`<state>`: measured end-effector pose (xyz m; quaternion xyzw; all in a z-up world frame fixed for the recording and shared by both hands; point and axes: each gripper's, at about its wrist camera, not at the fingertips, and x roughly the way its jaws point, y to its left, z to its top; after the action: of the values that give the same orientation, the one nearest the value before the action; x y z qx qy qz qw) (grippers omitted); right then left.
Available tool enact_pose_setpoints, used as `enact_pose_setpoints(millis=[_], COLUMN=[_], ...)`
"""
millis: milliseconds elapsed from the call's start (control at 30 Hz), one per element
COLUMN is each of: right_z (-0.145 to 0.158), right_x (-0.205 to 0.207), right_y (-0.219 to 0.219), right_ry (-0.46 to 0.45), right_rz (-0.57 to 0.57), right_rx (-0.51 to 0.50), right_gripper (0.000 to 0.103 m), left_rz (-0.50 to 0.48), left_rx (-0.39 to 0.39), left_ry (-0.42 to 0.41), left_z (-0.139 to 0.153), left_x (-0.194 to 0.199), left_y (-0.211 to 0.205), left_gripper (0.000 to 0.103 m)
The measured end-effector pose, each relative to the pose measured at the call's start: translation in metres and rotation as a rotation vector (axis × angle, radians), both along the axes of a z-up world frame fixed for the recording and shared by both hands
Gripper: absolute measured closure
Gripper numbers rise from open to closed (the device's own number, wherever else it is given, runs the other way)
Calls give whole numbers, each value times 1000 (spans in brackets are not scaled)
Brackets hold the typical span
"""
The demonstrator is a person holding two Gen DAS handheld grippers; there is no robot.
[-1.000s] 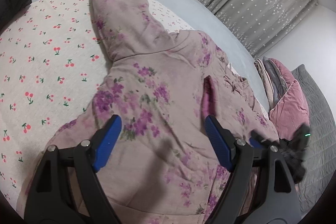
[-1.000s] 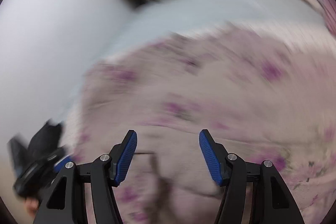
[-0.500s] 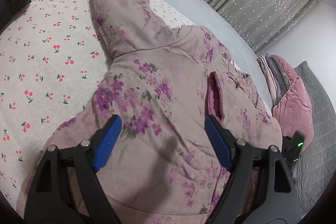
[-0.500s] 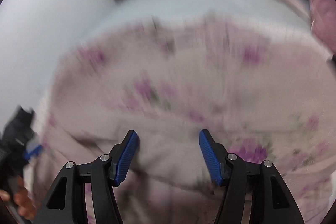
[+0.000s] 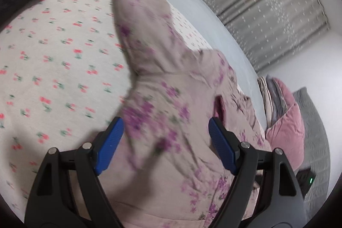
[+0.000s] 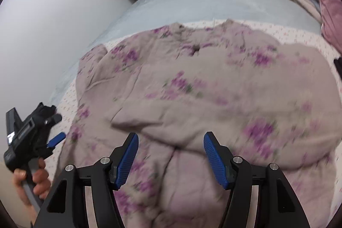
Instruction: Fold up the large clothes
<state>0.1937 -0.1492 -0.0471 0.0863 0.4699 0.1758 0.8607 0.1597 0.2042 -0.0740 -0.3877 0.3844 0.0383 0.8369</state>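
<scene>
The floral padded coat (image 6: 213,87) lies spread on the cherry-print sheet (image 5: 53,57) of the bed, its hood (image 5: 139,20) pointing to the far side and one sleeve (image 6: 149,119) already folded in across the body. Compared with a second ago, the right wrist view has cleared from a heavy blur to a fuller look at the coat from slightly higher up, and the left view has slid a little sideways. Both hands seem to be pulling back between folds rather than working the cloth.

The left tongs (image 5: 165,144) stand wide open over the coat's chest, gripping nothing. The right tongs (image 6: 171,157) are also open and empty above the folded sleeve. The coat is probably only partly folded; hood and hem remain to bring in.

Around it: a grey blanket (image 6: 192,3) on the far side, a pile of folded pink bedding (image 5: 284,121) at the right, curtains (image 5: 267,3) behind. Nothing lies on the coat itself.
</scene>
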Motion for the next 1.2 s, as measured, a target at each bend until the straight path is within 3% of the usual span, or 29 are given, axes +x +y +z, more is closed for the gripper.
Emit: enact_pose_setpoints(millis=[167,233,333,400,500,633,733,867,967,1067,1133,1167,1200], right_z=[-7,-12,-21,-25,-31,-39,-33,-31,-36,-45,-46,-46,-46], right_x=[-46,-60,-74,-78,-84,-87,-89,-93,-93,-91,-92,-92,-92], right_y=[-13,-30,-64,-86,-107,-115,-107,-99,-93,-88,-86,-84,-84], right_ry=[4,18,45,49,18,-6,-55,-79,-79,-59,-56,-59,-61], right_rz=[60,39,-25,-81,-138,-135,-110,-61,-46,-41,-36,-34,-33], right_rx=[-10,-18,4,23,75,103,5,17,-12,-19,-17,-14,-11], right_gripper=[38,37,34,34,34,33,33,33,33,33,33,33,33], left_rz=[75,82,102,120,171,241,307,303,256,220,215,224,205], left_rx=[27,29,89,124,98,124,115,42,190,250,257,265,244], left_ry=[86,109,134,154,162,142,168,219,178,170,136,119,120], left_z=[-7,-7,-1,4,4,7,-7,-47,-45,-44,-43,-43,-46], left_x=[0,4,18,35,59,100,135,164,172,174,174,171,172], left_y=[38,49,67,85,120,151,172,179,159,151,151,149,147], left_gripper=[21,21,21,21,21,21,21,20,10,12,34,73,99])
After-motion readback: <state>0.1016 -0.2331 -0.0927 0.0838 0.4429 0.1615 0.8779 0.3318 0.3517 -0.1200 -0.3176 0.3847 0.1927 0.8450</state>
